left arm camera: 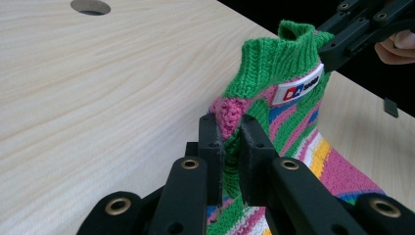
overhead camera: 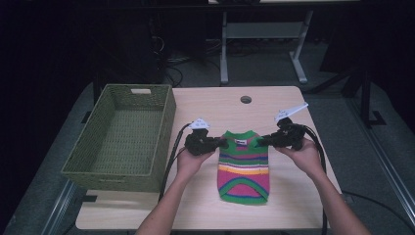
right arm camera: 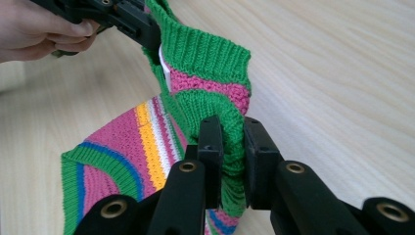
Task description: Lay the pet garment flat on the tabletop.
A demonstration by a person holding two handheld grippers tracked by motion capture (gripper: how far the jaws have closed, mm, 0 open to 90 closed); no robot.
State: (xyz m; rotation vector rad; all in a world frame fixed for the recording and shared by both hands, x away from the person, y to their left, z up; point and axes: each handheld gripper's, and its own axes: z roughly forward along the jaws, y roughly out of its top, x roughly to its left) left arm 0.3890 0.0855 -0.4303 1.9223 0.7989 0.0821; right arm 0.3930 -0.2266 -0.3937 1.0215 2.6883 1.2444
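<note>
Sweater: a small striped knit sweater (overhead camera: 243, 166) in green, pink, yellow and blue lies in the middle of the table, its bottom edge toward the person. Its top end is lifted a little off the wood.
Label: a white tag (left arm camera: 297, 89) sits just under the green collar.
Left gripper: the left gripper (overhead camera: 221, 143) pinches the top left corner of the sweater between its jaws.
Right gripper: the right gripper (overhead camera: 261, 141) pinches the top right corner the same way.
Table: the light wooden table (overhead camera: 293, 205) has a round hole (overhead camera: 245, 99) near its far edge.
Basket: a green woven basket (overhead camera: 122, 171) stands at the table's left side, near the sweater but not touching it.
</note>
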